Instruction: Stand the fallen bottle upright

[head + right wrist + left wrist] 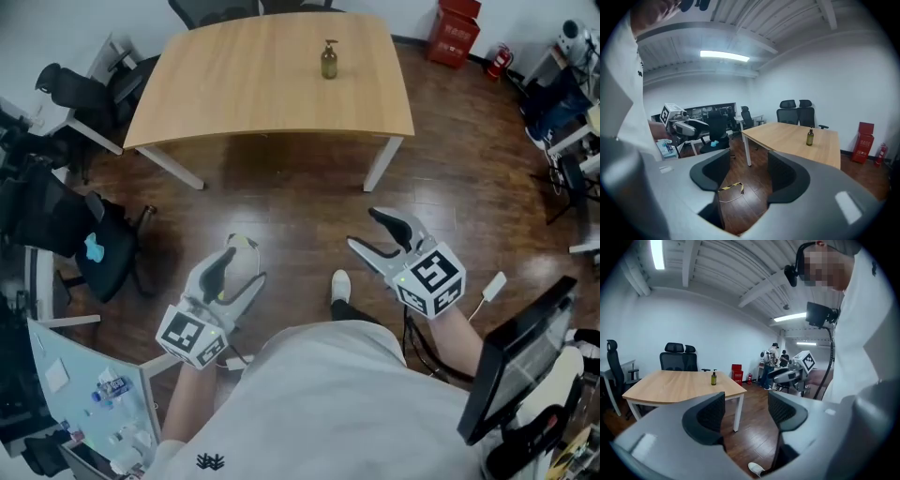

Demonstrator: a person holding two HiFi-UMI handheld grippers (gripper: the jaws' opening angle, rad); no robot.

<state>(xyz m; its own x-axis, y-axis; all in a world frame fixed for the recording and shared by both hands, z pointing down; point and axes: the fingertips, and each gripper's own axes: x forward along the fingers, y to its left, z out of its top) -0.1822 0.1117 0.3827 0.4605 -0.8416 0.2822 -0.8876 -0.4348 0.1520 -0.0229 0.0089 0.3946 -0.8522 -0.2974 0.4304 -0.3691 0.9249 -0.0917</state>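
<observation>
Left gripper (246, 262) and right gripper (366, 230): jaws spread, empty.
Bottle (329, 61) stands upright on table (234, 84), upper centre of frame.

Nothing legible as words or numbers. Black-and-white square code patterns on the left marker cube (192, 336) of the left gripper (236, 267) and on the right marker cube (433, 278) of the right gripper (377, 236), without letters or digits. White print on the red box (457, 33) on the floor beyond the far right corner of the table (234, 103), too small to read. Small dark emblem (211, 460) on the white shirt (328, 403), wordless. Any print on the bottle (329, 60) near the table's far edge too small to tell
</observation>
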